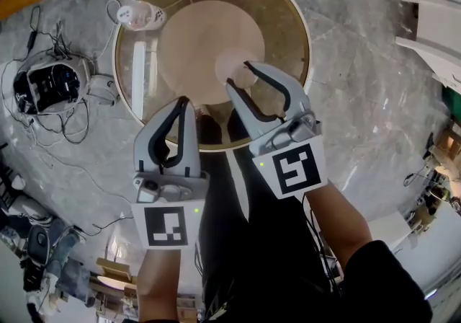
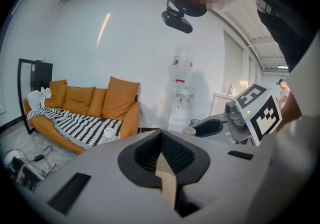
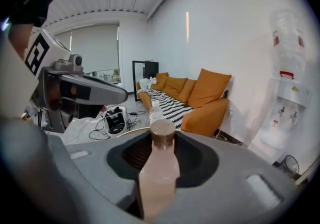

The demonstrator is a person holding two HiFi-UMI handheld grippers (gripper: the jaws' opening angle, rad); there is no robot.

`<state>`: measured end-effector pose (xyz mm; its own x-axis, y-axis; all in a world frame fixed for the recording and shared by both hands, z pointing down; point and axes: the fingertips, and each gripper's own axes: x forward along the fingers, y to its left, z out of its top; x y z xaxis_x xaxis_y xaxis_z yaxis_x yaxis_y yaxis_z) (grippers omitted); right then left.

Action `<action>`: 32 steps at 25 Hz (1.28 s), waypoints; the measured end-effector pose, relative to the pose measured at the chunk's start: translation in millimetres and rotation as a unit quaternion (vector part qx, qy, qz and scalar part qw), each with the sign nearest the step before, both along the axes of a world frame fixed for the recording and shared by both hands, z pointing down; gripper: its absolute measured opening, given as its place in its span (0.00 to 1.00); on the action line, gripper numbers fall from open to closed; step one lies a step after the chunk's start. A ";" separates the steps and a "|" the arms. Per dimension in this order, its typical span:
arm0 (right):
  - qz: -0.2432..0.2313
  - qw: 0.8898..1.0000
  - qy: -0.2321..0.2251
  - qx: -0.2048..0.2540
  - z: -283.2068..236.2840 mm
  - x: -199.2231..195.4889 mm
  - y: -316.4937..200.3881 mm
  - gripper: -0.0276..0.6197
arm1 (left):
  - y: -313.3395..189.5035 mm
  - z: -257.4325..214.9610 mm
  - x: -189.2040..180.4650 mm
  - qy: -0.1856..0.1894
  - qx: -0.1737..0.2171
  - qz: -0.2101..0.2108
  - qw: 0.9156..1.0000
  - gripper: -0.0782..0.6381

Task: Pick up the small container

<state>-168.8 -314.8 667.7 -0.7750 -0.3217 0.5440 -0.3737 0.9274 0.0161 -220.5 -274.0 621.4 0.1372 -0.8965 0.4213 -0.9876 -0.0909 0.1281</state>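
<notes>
- Right gripper clamped on pale pink, brown-capped small container, over round glass table.
- Left gripper pressed together, empty, at near rim.
- White object beside far-left rim.

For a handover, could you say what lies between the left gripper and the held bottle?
Nothing; head view shows only table between left gripper and held bottle.

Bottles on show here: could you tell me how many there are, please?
2. One small brown-capped bottle is clamped in the right tongs; one clear bottle stands further off on the round glass table. Others may be hidden.
</notes>
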 end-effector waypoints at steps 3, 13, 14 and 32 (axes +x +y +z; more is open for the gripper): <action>0.001 1.000 0.002 -0.002 -23.1 2.6 6.6 0.25 | 2.5 -23.6 -6.7 -0.006 0.003 -0.002 1.000 0.12; -0.004 1.000 -0.008 -0.003 -113.9 -2.0 24.9 0.25 | 13.5 -111.6 -13.1 -0.014 0.019 -0.004 1.000 0.12; -0.007 1.000 -0.012 -0.002 -124.8 -4.2 25.0 0.25 | 14.4 -120.4 -12.8 -0.014 0.017 -0.004 1.000 0.12; 0.003 0.998 -0.061 0.031 -304.6 24.7 30.9 0.25 | 35.7 -277.3 14.4 -0.039 0.066 -0.017 0.997 0.12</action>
<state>-144.1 -284.0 363.1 -0.8323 -0.3567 0.4244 -0.3821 0.9237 0.0269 -206.1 -238.4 344.1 0.0773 -0.9483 0.3078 -0.9969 -0.0684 0.0398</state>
